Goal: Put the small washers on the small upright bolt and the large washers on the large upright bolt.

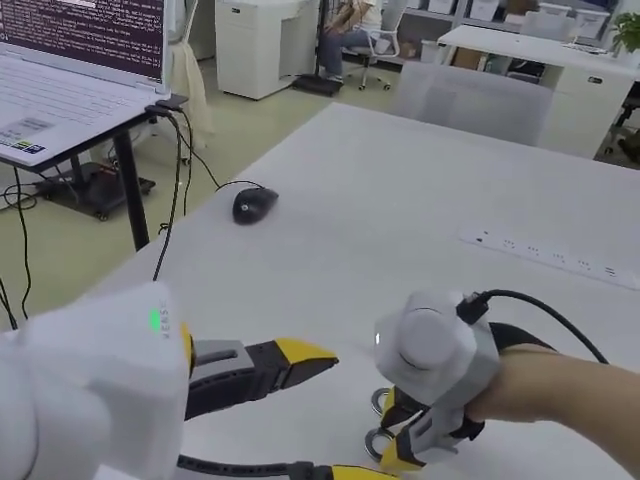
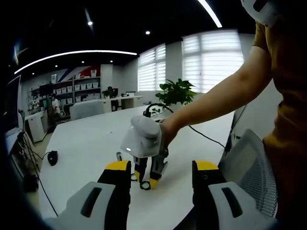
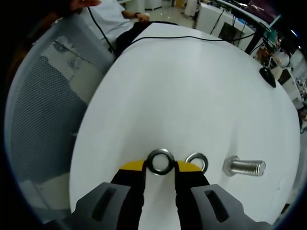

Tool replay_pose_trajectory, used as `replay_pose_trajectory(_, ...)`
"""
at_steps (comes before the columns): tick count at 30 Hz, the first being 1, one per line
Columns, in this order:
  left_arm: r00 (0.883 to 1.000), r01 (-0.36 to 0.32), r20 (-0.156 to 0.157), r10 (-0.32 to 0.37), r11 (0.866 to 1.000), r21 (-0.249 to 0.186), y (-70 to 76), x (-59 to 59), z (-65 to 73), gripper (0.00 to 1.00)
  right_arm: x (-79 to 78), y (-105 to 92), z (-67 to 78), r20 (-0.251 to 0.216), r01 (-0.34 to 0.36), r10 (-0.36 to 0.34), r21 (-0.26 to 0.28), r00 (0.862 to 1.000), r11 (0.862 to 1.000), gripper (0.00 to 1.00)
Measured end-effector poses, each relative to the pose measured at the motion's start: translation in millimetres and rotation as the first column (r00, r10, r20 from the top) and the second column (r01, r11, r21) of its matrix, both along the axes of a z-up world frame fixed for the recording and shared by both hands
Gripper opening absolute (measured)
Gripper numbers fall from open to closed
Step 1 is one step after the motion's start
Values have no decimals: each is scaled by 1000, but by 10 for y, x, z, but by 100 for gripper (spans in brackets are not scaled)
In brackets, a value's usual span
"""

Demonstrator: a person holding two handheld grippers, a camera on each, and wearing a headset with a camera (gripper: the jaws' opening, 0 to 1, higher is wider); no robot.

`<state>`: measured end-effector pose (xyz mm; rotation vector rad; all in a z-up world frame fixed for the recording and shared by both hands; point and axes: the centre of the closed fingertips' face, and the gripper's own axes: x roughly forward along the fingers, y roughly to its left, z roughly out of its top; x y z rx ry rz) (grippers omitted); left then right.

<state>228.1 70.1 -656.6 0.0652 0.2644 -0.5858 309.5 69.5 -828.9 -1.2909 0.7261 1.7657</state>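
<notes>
In the right gripper view, my right gripper (image 3: 160, 168) points down at the white table, its yellow-tipped jaws closed against both sides of a steel washer (image 3: 160, 161) lying flat. A second washer (image 3: 197, 161) lies just to its right, and beyond that is a steel bolt (image 3: 244, 167). In the head view a hand holds the right gripper (image 1: 397, 452) over the two washers (image 1: 378, 402). My left gripper (image 2: 160, 175) stands open and empty a short way off, aimed at the right gripper (image 2: 146, 179). The bolt (image 2: 119, 156) stands upright on the table beside it.
The white table (image 1: 400, 220) stretches away, with a black mouse (image 1: 254, 204) at its left and a white power strip (image 1: 550, 256) at the right. A laptop (image 1: 70, 70) sits on a stand at the far left. A mesh chair (image 3: 43, 120) stands at the table's edge.
</notes>
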Motion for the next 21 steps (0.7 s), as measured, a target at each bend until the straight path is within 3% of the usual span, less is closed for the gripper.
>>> replay_pose_trajectory(11,1000,-3,-6,3,1000,2,26,-2,-5,50,13,13,4,-18,33,-32,10,999,999,22)
replay_pose_trajectory(16,1000,-5,-11,5,1000,6,43,-14,-11,50,47,-22,6,8,25,-25,-3,1000,1000,22)
replay_pose_trajectory(21,1000,-9,-13,9,1000,9,62,-6,-15,50,87,-91,106,5,37,-37,2,999,999,22)
